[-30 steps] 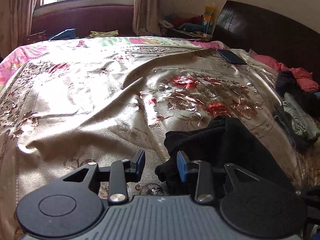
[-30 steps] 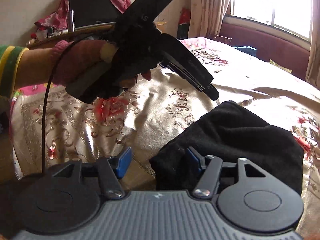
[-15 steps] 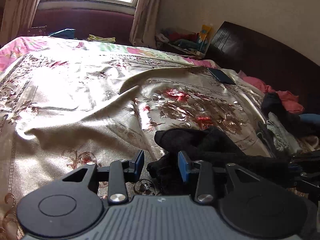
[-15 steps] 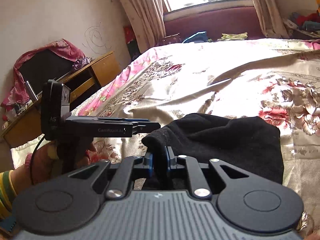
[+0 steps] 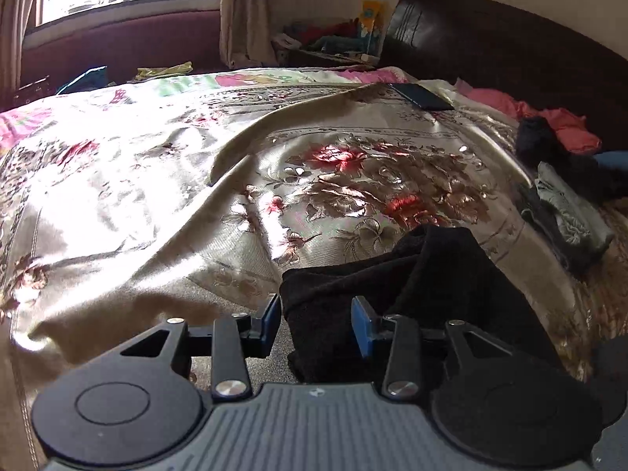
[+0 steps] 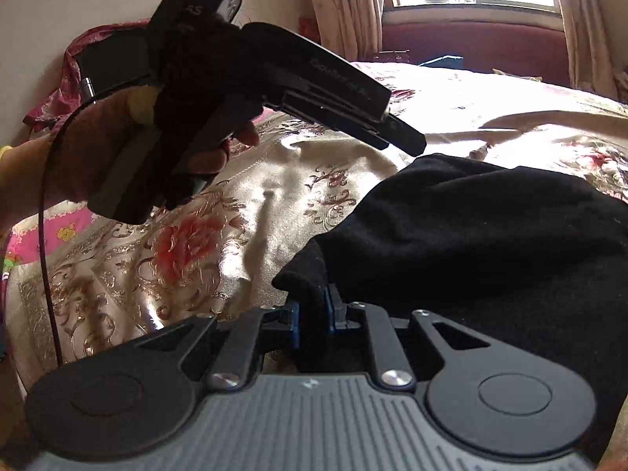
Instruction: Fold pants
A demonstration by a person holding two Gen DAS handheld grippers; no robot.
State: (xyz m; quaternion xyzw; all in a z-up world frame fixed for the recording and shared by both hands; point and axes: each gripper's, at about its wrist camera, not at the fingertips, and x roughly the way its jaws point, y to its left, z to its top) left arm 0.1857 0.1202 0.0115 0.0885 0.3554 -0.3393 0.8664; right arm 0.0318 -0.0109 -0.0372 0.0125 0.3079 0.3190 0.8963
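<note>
Pants (image 5: 424, 274) sit bunched at 5 o'clock on bedspread (image 5: 157, 196), fold mostly done. Your right gripper (image 6: 312, 318) clamps near corner; left gripper (image 5: 316, 320) gapes, empty. Remaining, likely: release corner, flatten bundle.

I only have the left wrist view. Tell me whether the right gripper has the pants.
Observer: Yes. The right gripper has its jaws shut on a corner of the black pants.
Operator: Report where my left gripper sits from that side.
Observer: The left gripper hangs above the pants' edge, not touching them.
Operator: Describe what's behind it.
Observer: A red cloth is draped over something dark by the wall.
</note>
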